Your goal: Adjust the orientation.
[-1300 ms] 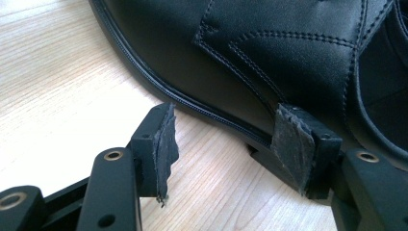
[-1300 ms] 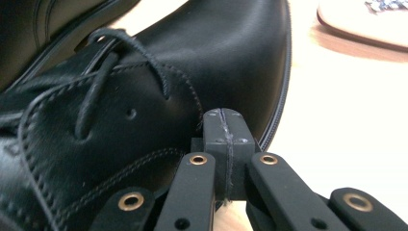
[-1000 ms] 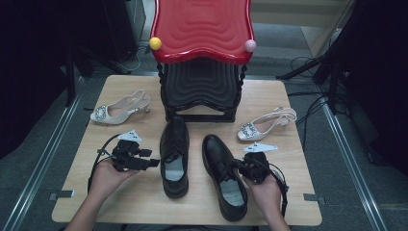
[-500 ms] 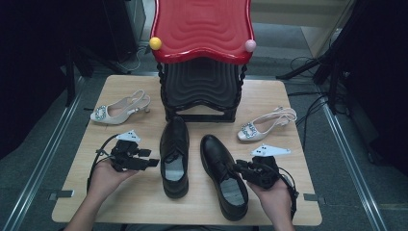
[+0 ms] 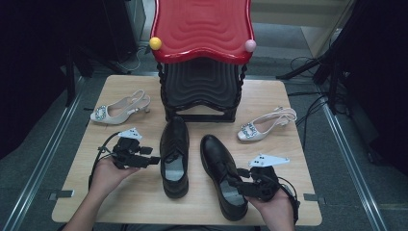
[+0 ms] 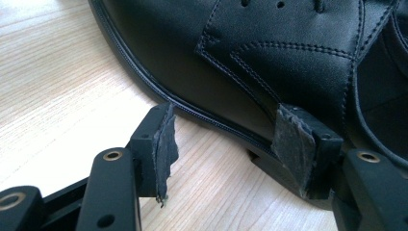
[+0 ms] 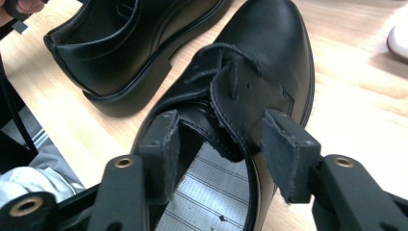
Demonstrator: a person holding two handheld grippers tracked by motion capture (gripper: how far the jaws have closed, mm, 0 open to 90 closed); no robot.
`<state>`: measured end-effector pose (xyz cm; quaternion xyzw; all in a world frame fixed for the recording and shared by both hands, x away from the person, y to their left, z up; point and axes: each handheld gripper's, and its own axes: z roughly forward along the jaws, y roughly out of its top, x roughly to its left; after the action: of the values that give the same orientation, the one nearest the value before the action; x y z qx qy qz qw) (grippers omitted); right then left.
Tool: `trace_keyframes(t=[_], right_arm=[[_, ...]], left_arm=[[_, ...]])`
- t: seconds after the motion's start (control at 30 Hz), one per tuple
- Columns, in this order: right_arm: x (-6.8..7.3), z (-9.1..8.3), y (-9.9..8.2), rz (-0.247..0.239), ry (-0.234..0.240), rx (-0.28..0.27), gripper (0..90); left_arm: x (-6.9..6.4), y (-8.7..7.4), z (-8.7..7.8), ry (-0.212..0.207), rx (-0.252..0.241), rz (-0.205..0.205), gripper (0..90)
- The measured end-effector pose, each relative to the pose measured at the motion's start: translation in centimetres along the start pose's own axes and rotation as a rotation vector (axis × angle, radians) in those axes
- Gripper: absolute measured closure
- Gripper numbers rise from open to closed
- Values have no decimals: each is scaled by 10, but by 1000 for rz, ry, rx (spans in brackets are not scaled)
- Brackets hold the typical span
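Two black leather lace-up shoes stand side by side at the middle of the table. My left gripper (image 5: 150, 156) lies low beside the left shoe (image 5: 174, 154), jaws apart; in the left gripper view its tips (image 6: 223, 144) frame bare wood and the edge of the shoe's sole (image 6: 269, 57) without touching it. My right gripper (image 5: 235, 185) hovers over the heel end of the right shoe (image 5: 219, 161). Its jaws have just been opening and stand wide (image 7: 219, 144); the shoe's collar edge (image 7: 231, 110) lies between them, and the pads do not press on it.
A red-topped black stool (image 5: 202, 29) stands at the table's far middle, with a yellow and a pink knob at its corners. One white heeled sandal (image 5: 118, 110) lies at far left, another (image 5: 264, 126) at right. The wooden table (image 5: 144, 202) has bare room along its near edge.
My right gripper's jaws opened and let go of the right shoe's collar, and the hand drew back toward the near edge. Left hand and both shoes stayed put.
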<state>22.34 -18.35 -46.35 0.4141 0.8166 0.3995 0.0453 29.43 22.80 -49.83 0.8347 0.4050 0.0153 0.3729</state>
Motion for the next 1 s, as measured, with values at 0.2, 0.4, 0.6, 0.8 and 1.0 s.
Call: trace_keyframes(t=[0.2,0.4,0.6,0.8,1.0], right_arm=[[-4,1,-5,-2,11,23,460],[-9,10,-11,2,-50,64,501],[-14,22,-6,20,-70,31,582],[-8,20,-5,-5,-111,0,707],[-6,20,-1,-18,-133,-35,788]], left_arm=[[0,0,0,2,0,1,404],[0,0,0,3,0,2,404],[0,0,0,4,-1,6,406],[-1,-1,0,4,-3,3,405],[-2,-2,-1,6,-2,6,404]])
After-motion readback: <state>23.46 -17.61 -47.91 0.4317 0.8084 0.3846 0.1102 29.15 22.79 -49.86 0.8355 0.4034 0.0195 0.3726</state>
